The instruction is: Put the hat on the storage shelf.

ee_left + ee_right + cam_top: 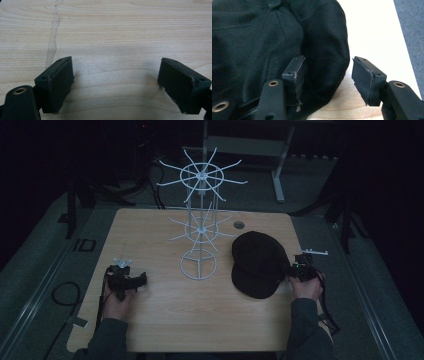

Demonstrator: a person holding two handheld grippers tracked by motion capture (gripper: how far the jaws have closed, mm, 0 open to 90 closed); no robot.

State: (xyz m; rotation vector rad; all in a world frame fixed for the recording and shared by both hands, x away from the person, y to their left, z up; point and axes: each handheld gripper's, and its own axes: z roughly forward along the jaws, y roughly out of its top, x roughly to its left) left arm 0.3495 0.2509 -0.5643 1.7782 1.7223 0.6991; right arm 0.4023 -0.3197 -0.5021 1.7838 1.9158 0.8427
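Left hand point(116, 304) low on table point(165, 320), near left edge, holding left gripper point(115, 85); jaws wide apart over bare wood, nothing between. Right hand point(306, 287) at right edge, right gripper point(327, 75) aimed at black cap point(257, 262); jaws parted, one over cap's side, other beside it, contact unclear. Cap's far side cut off in right gripper view. White wire rack point(200, 220) beyond, upright mid-table, just left of cap. Background dark, indistinct.

Black cap point(259, 262): soft fabric, crown up, flat on table at 3 o'clock of white wire rack point(200, 215), which stands upright mid-table.
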